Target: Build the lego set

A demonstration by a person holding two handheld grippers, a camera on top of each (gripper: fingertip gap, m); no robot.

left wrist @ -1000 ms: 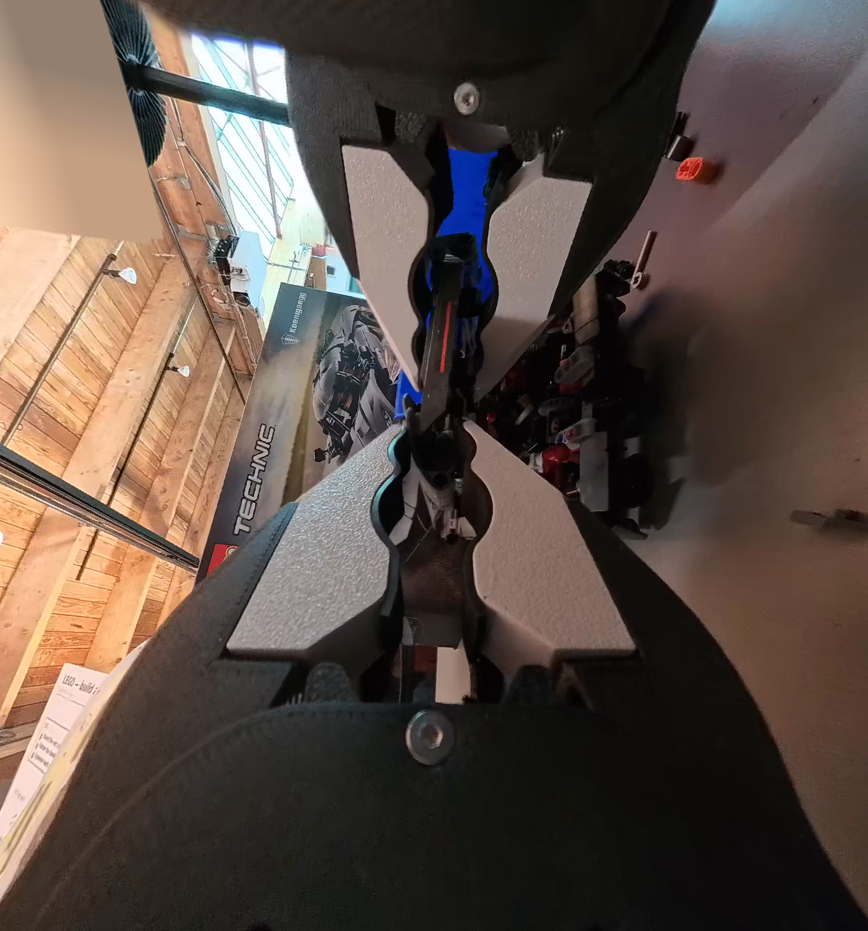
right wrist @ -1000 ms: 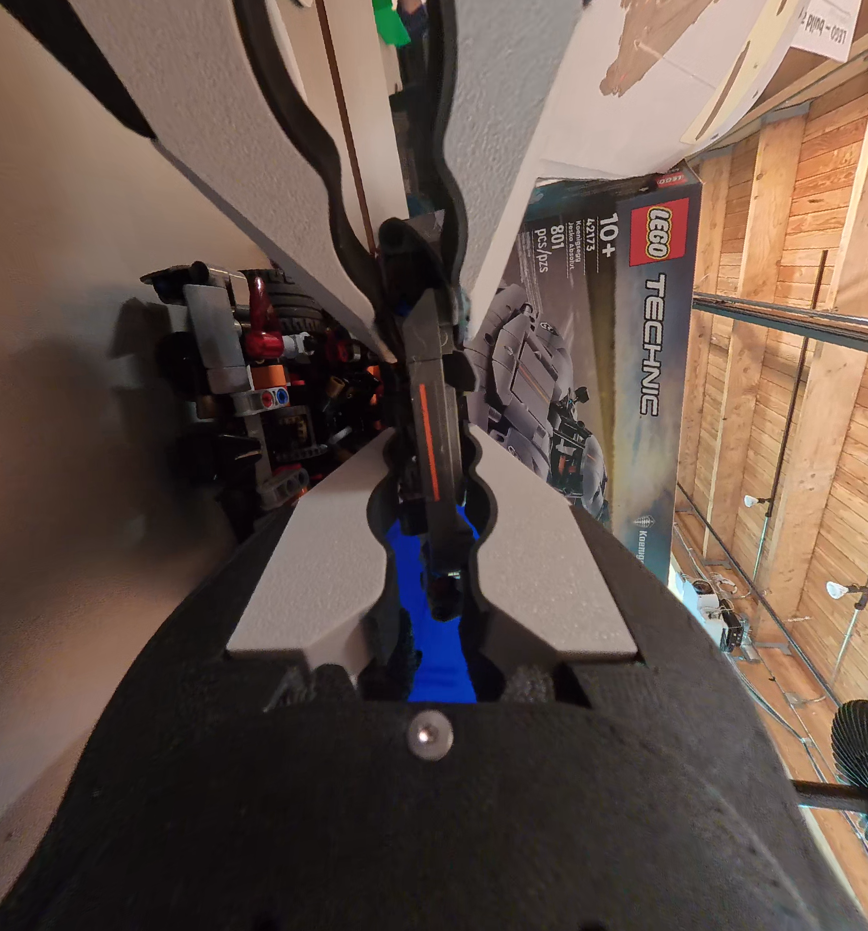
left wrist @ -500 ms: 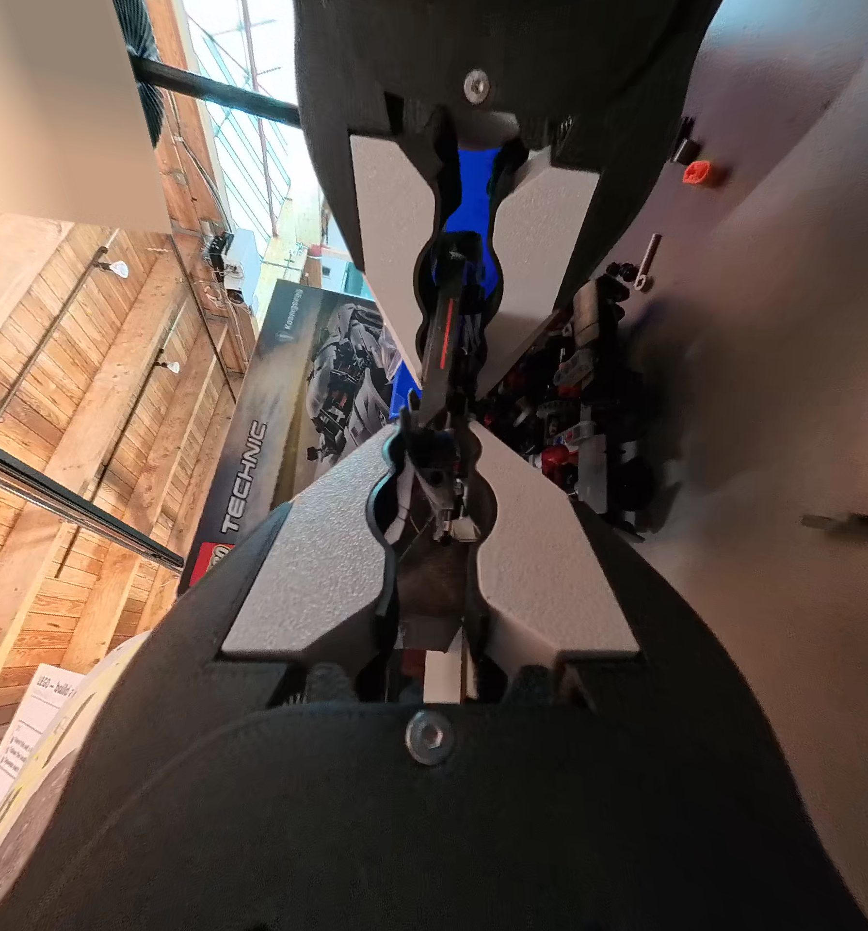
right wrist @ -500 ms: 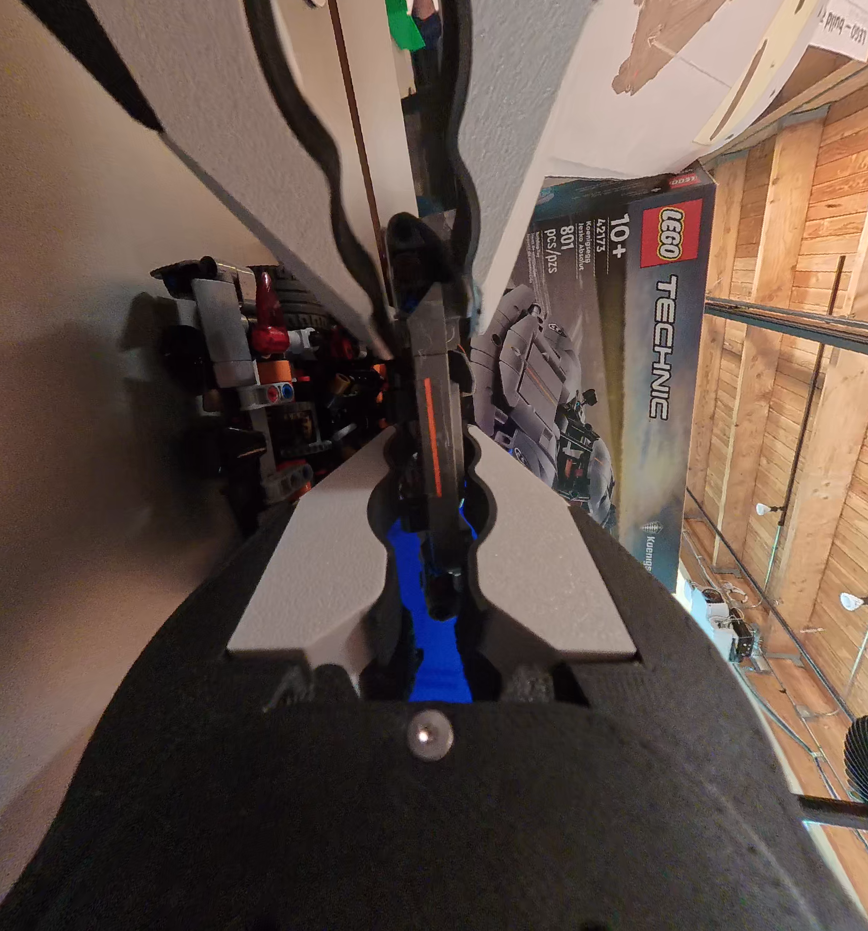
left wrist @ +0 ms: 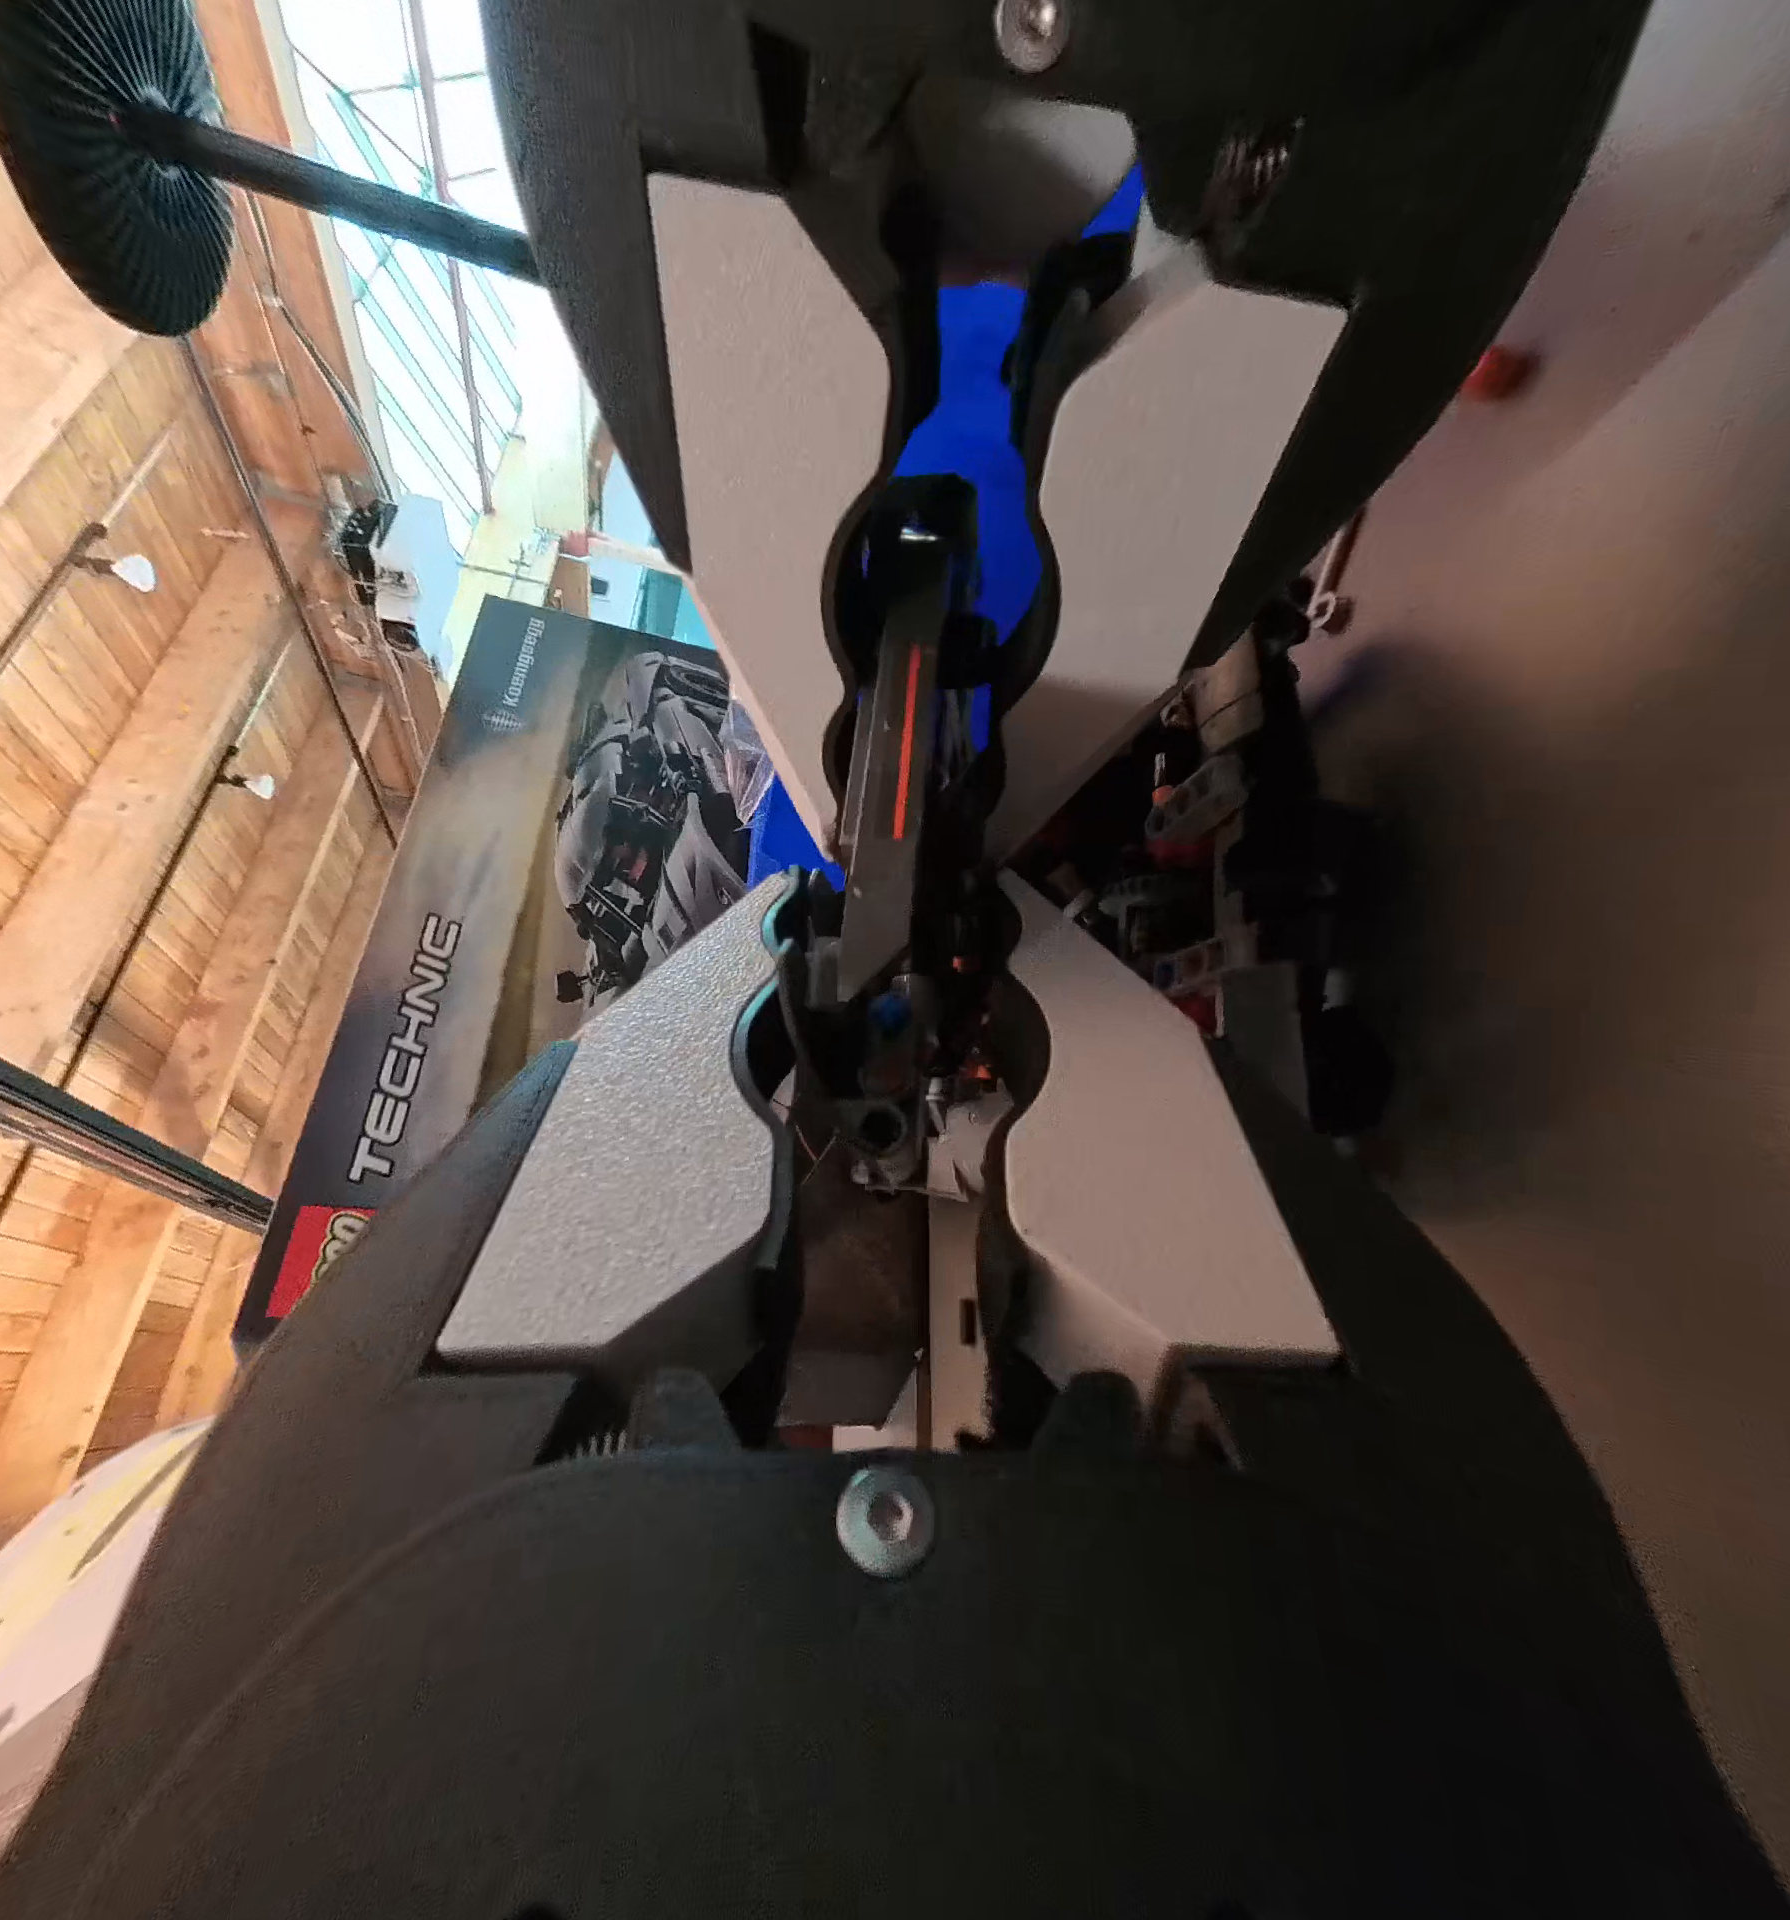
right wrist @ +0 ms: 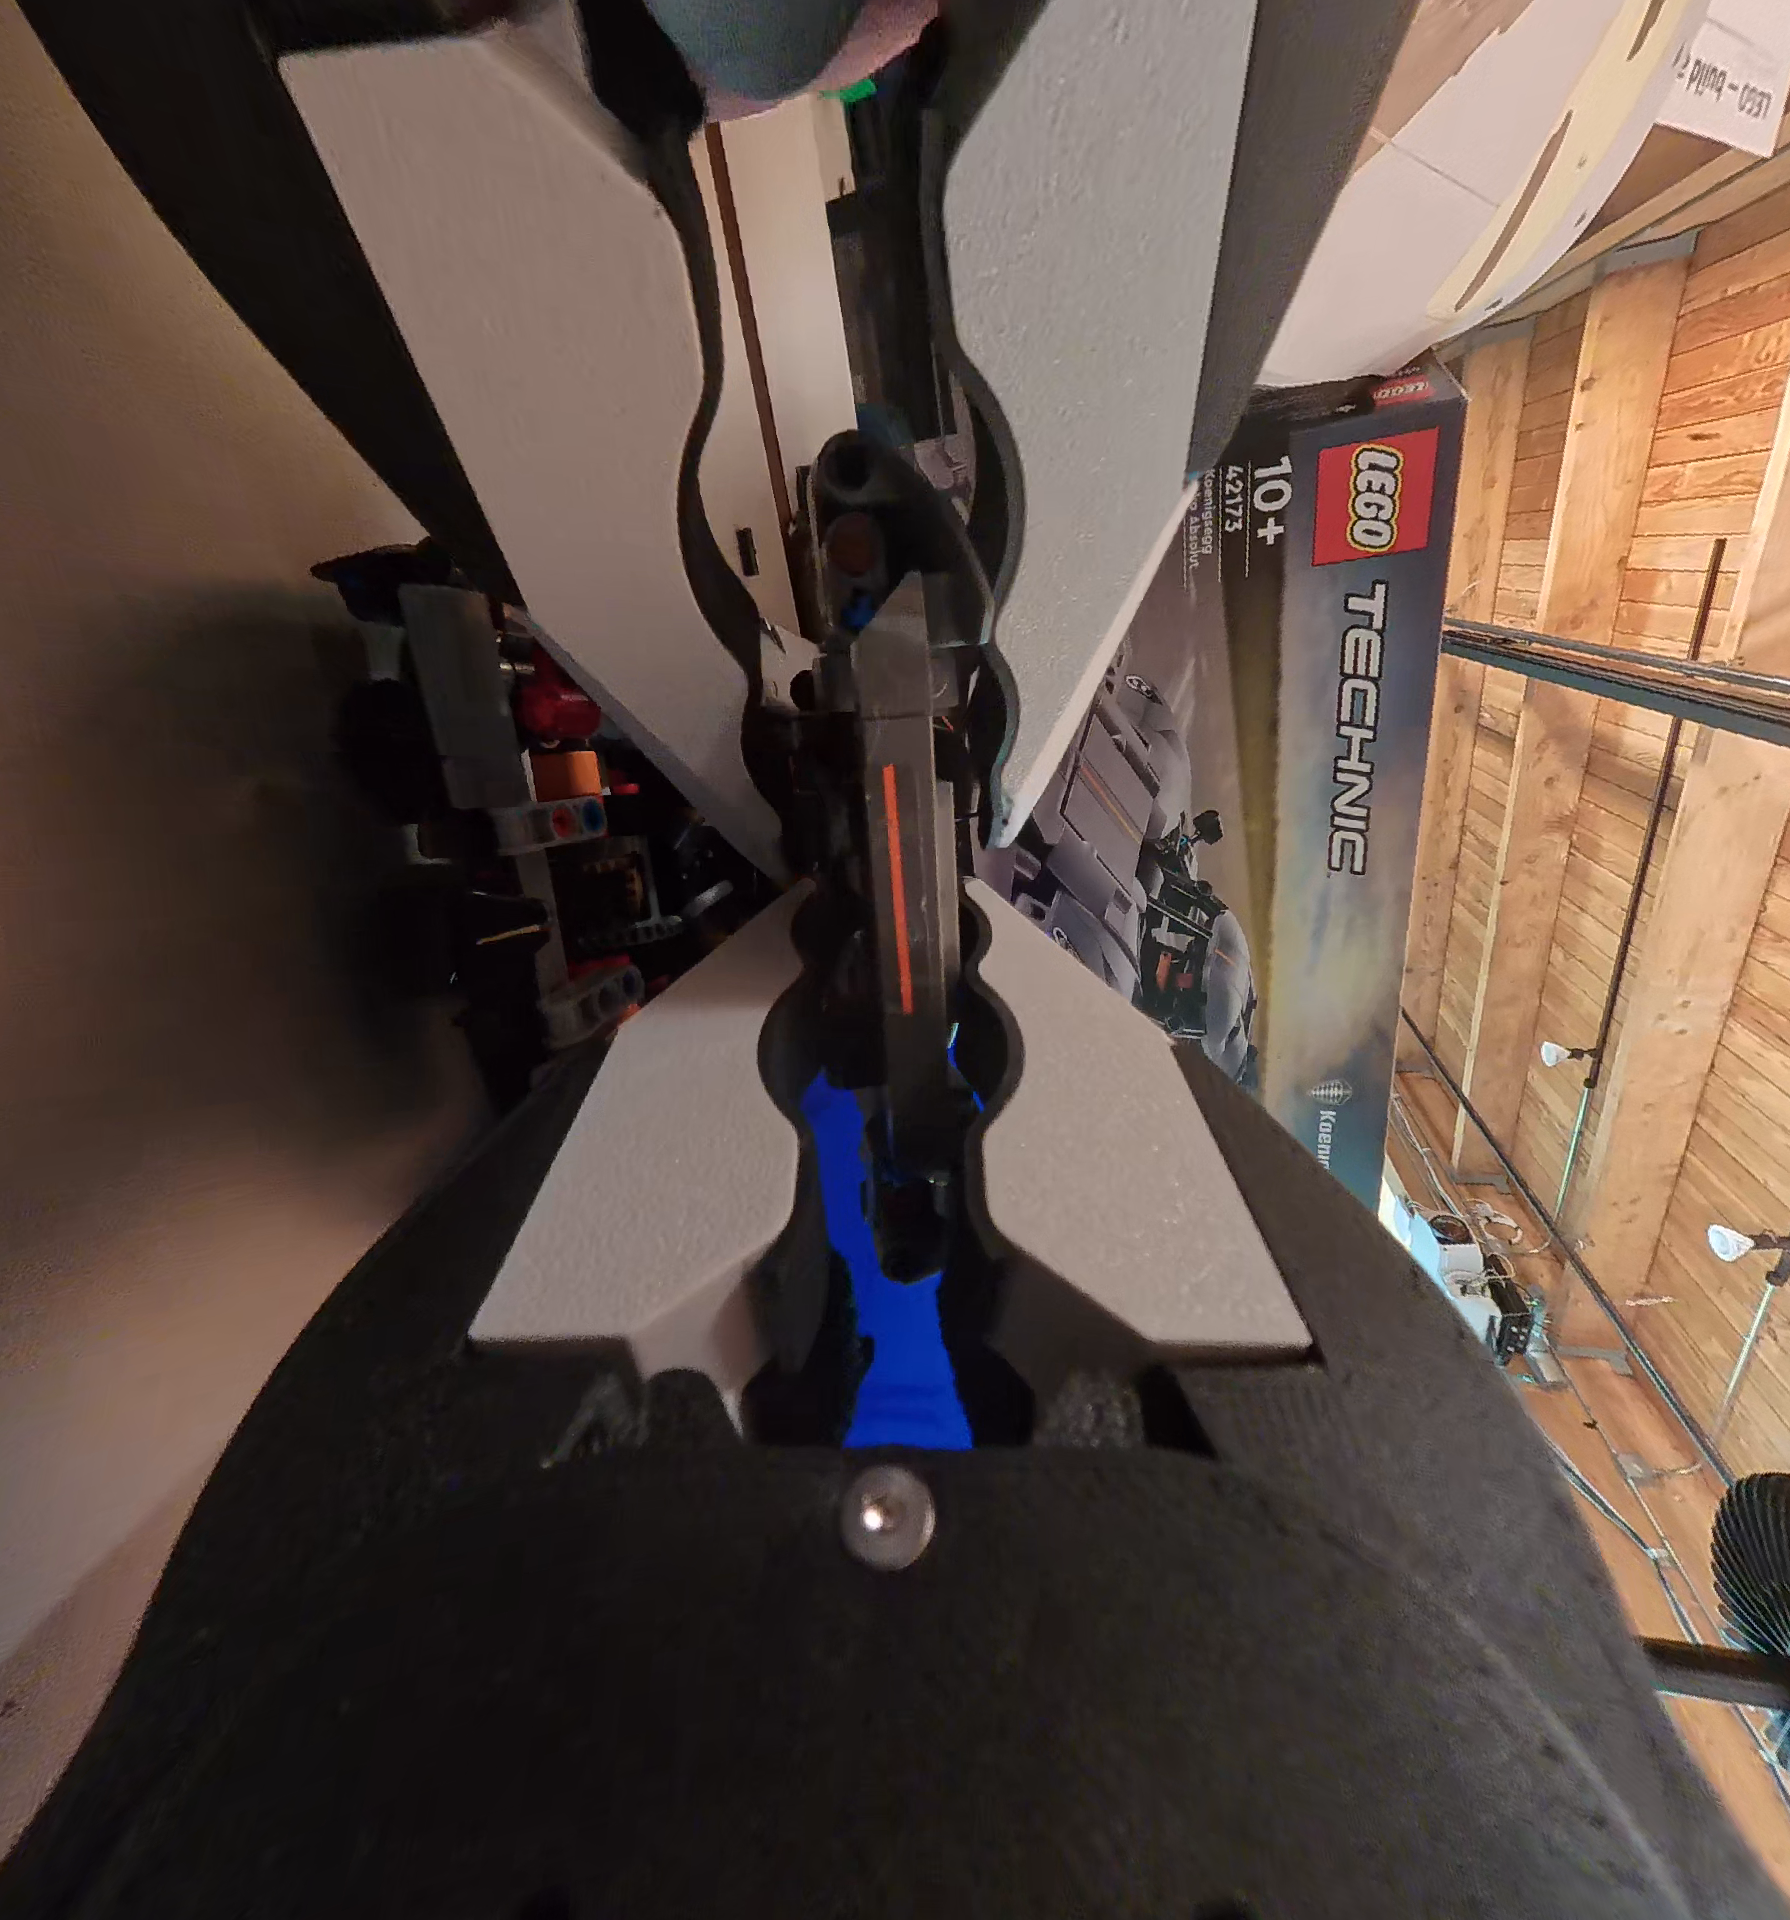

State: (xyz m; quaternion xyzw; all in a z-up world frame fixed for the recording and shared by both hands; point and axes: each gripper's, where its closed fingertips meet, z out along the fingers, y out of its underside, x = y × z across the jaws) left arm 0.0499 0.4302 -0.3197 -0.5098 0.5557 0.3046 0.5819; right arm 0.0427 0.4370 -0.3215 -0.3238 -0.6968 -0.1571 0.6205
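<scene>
A dark grey lego sub-assembly, a long panel with an orange stripe, hangs in the air between my two grippers, which face each other tip to tip. My left gripper is shut on its end with the round pin holes and a blue pin. My right gripper is shut on the striped panel. In the left wrist view the right gripper comes in from the top. In the right wrist view the left gripper does the same. The partly built car model stands on the table behind them and also shows in the right wrist view.
The set's box stands upright beyond the model and also shows in the right wrist view. A small red piece lies on the pale table. A wooden wall and a black ceiling fan are behind. Only a small space, under 4 cm, lies between the two pairs of fingers.
The two grippers have drawn closer together along the sub-assembly, both still shut on it. The pin-hole end now shows plainly between the left fingers. The views have tilted slightly.
</scene>
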